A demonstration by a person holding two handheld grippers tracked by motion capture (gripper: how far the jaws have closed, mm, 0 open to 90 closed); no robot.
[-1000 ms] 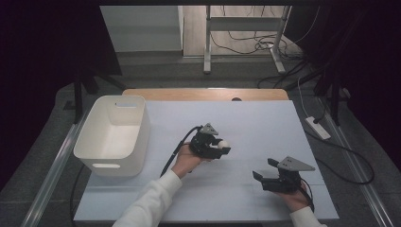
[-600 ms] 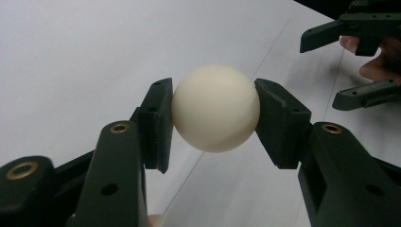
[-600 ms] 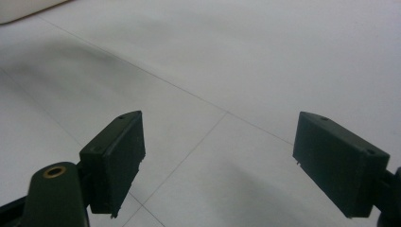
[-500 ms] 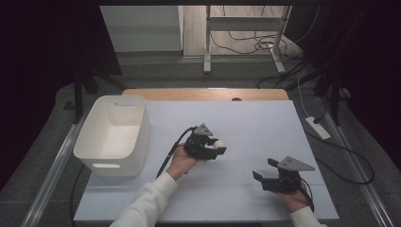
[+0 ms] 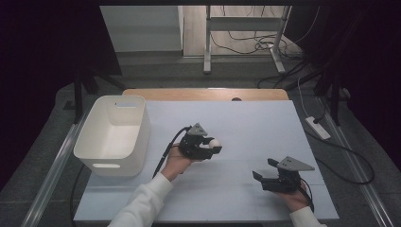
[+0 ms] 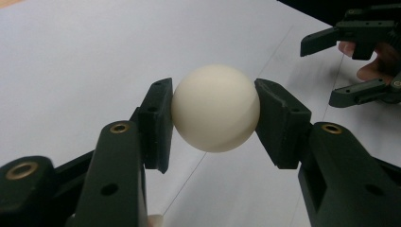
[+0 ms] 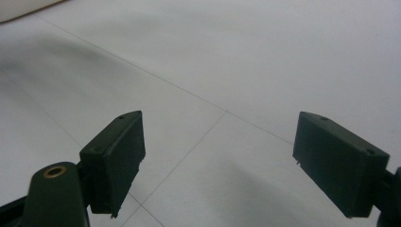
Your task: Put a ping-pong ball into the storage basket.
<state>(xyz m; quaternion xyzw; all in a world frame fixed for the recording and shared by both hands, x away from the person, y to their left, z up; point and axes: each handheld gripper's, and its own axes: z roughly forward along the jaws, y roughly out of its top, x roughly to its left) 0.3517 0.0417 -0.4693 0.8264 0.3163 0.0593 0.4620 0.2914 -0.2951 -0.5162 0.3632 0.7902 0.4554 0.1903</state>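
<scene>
My left gripper (image 5: 213, 145) has its jaws clamped on the white ball (image 6: 215, 108), so carrying is in hand; next, swing toward the white bin (image 5: 137, 137) at my left, while my right gripper (image 5: 262, 171) rests gaping, empty.

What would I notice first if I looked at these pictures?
Probably the white ball, pinched between the two black jaws of the left claw, which a hand holds over the middle of the white table. Next you'd spot the big white basket on the table's left side. The right claw sits open and empty near the front right.
</scene>
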